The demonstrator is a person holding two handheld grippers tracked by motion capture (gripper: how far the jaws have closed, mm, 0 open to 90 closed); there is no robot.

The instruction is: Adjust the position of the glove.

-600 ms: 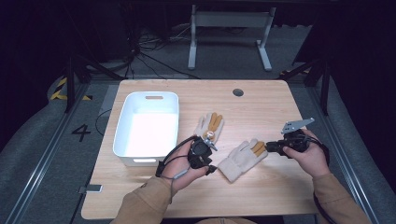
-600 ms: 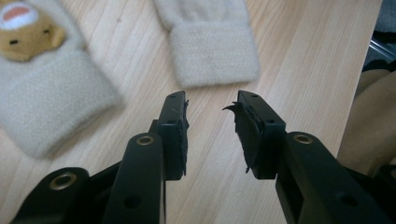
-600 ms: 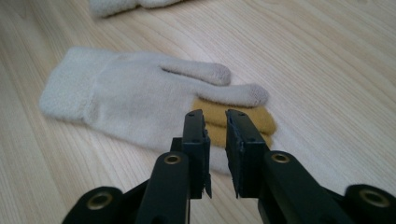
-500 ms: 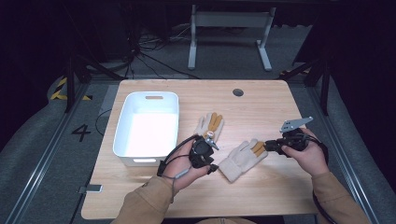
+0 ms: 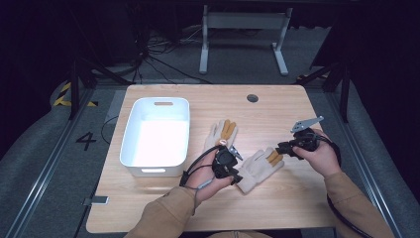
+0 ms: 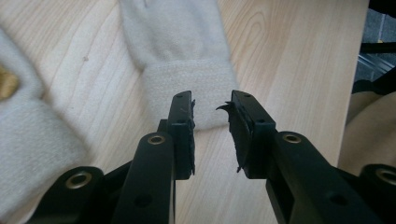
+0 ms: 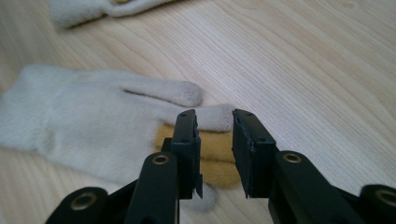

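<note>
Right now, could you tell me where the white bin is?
In the high view the white bin stands on the table's left half, left of the two gloves and beside the left gripper.

**Around the worktable**

A white rectangular plastic bin (image 5: 130,130) stands empty on the left part of the light wooden table (image 5: 292,198). A dark round grommet (image 5: 252,98) sits near the far edge. Beyond, a grey metal frame (image 5: 243,20) and black cables (image 5: 153,54) rest on the floor, which is marked with a number 4 (image 5: 86,141).

My tongs' jaws black. Near glove (image 5: 255,168) cream with mustard fingers; far glove (image 5: 222,133) likewise. Bin (image 5: 156,136) white. Table (image 5: 277,119) pale wood-grain. My sleeves (image 5: 161,218) tan.
</note>
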